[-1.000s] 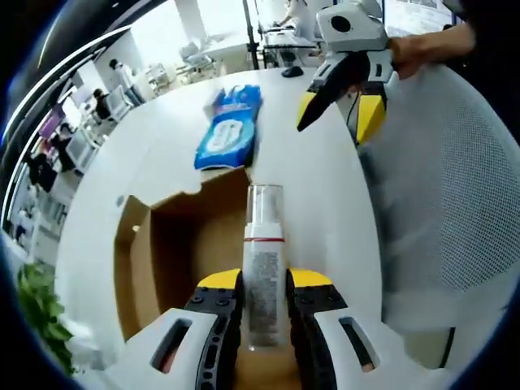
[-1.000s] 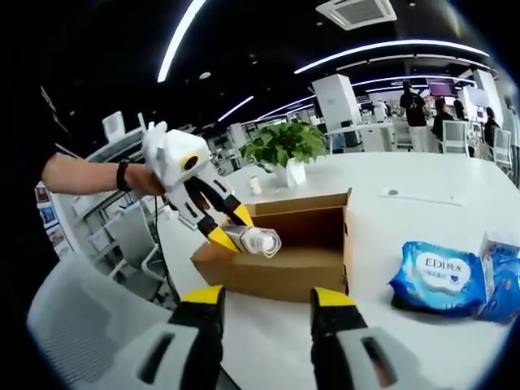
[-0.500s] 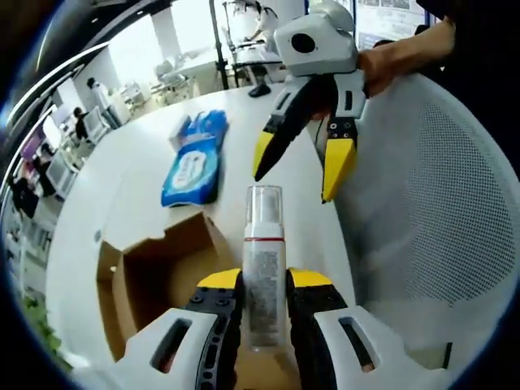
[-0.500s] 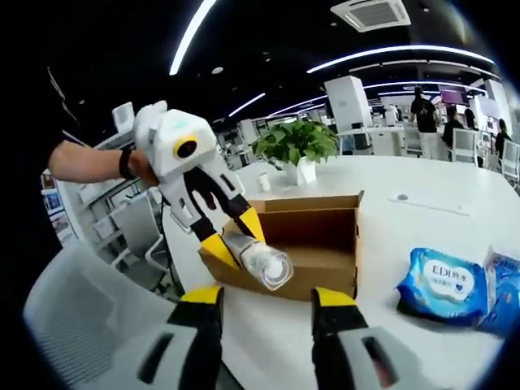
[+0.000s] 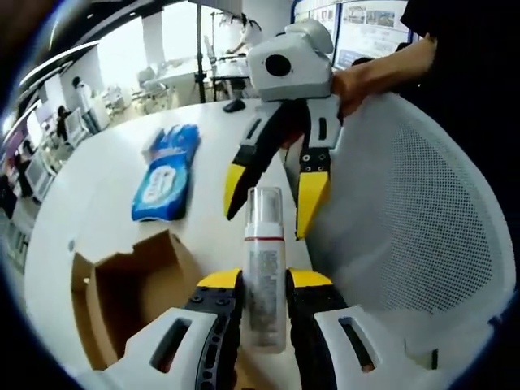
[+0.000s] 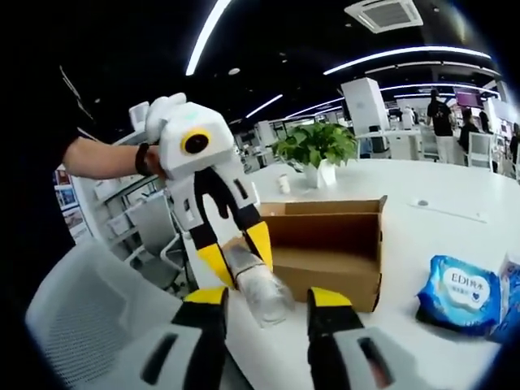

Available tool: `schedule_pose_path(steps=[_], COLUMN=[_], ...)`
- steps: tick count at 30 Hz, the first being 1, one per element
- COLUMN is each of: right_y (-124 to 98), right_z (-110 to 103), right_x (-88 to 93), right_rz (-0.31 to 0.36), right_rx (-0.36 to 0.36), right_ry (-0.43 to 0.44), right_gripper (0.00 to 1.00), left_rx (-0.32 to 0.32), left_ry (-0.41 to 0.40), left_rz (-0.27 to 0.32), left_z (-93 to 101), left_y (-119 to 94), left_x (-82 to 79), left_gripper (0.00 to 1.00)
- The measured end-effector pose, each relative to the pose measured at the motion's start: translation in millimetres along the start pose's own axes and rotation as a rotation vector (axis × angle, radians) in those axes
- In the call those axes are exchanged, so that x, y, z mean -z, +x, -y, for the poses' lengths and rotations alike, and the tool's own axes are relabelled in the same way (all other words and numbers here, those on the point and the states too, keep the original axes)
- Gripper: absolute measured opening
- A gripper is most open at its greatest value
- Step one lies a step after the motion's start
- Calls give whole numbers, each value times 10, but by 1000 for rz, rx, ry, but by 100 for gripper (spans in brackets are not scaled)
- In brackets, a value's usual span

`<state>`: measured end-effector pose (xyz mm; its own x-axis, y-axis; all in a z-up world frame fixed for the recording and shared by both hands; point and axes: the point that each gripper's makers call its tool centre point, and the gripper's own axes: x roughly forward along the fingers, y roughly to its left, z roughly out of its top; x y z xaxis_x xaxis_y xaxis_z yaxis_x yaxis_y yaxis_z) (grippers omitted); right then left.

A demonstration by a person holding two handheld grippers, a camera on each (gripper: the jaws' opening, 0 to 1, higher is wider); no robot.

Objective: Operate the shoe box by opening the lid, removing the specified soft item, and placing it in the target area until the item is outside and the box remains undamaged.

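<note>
My left gripper [image 5: 264, 283] is shut on a pump bottle [image 5: 264, 260] with a white body, a red band and a clear cap. It holds the bottle in the air beyond the near edge of the open cardboard shoe box [image 5: 122, 292]. My right gripper [image 5: 272, 193] is open, and its yellow tips stand on either side of the bottle's cap. In the right gripper view, the right gripper [image 6: 268, 299] has the bottle's cap [image 6: 264, 294] between its jaws. The left gripper [image 6: 237, 256] reaches down from the upper left. The box [image 6: 325, 244] stands behind them.
A blue wipes pack [image 5: 166, 171] [image 6: 459, 288] lies on the white table [image 5: 97, 187] beyond the box. A white mesh chair [image 5: 406, 227] [image 6: 89, 317] stands close by the table edge. A potted plant [image 6: 313, 146] sits at the far side, with people and desks further back.
My left gripper has carried the bottle off the box towards the right gripper. The right gripper has come closer, and its open jaws now flank the cap.
</note>
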<state>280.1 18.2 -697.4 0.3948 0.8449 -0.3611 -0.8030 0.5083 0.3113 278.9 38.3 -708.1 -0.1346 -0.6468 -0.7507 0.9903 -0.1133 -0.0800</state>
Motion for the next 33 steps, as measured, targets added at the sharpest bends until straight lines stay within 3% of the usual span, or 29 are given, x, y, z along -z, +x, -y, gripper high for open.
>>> schedule_pose_path(steps=[3,6,11,14,16,22,25,33], right_y=[9,16,25,39,79,82,76,62], right_z=[-89,-121,-287,-522,-538,-543,-503,-463], right_x=[2,23,57,64,74,100,122,160], right_rz=[-1,-11,-25,-28,-33,-46,-54,-65], right_rx=[-41,-52,-131,-238,-227,-234,-219,-214], right_ry=[1,3,14,27,28,95,153,249], right_gripper=[30,24,21,18,18,18,17,17], left_rx=[40,93,180,316,342,353,331,310], left_ry=[-26,-34,-60,-120,-150,-190,-230,-284], left_rz=[24,24,32,50,54,84,117,140], left_z=[48,136,241,469,465,516,494,489], left_y=[-12,-23,-50,-105,-105,-42,-3,41], left_x=[-43,-31,29,28,94,117,83,61], left_gripper=[20,20,20,20,20,21,22,24])
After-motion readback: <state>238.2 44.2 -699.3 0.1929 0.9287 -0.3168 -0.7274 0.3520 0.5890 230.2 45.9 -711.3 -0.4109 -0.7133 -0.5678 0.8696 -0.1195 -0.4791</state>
